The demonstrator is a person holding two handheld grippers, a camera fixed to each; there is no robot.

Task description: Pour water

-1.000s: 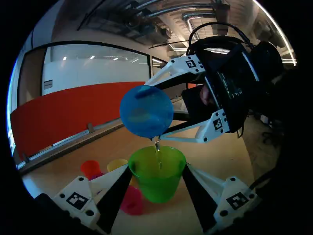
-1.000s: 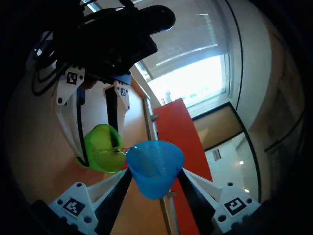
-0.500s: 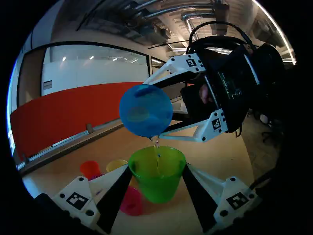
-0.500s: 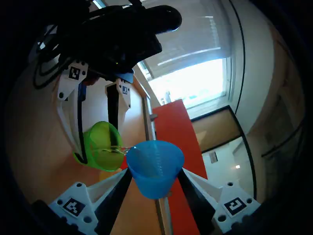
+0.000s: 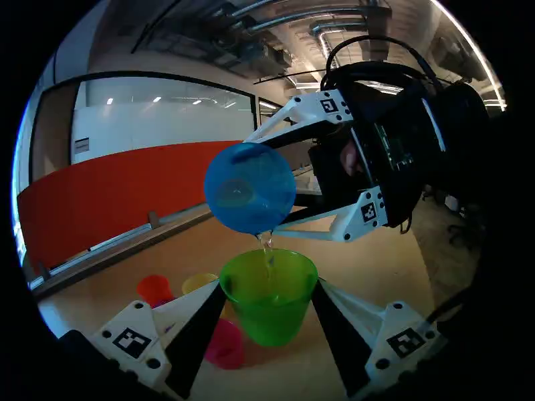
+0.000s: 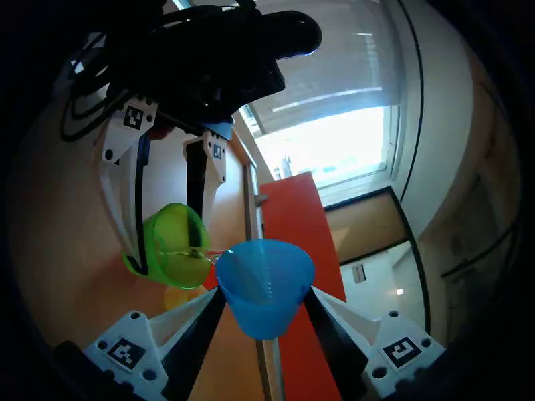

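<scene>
Blue cup (image 6: 265, 287), clamped btwn your right fingers (image 6: 194, 337), is tilted so water (image 5: 266, 244) drops into green cup (image 5: 269, 296), held upright by left fingers (image 5: 195, 334); prob. nearly drained.

Left gripper (image 5: 269, 289): held low and level, both fingers (image 5: 200, 321) closed against the sides of an upright green cup (image 5: 269, 304). Right gripper (image 5: 257, 187): higher and just beyond it, rolled onto its side so that one finger lies above the other, both pressed on a tipped blue cup (image 5: 249, 188). Part of the holding hand (image 5: 348, 159) shows behind the right gripper's body. The two grippers face each other, close but apart.
</scene>
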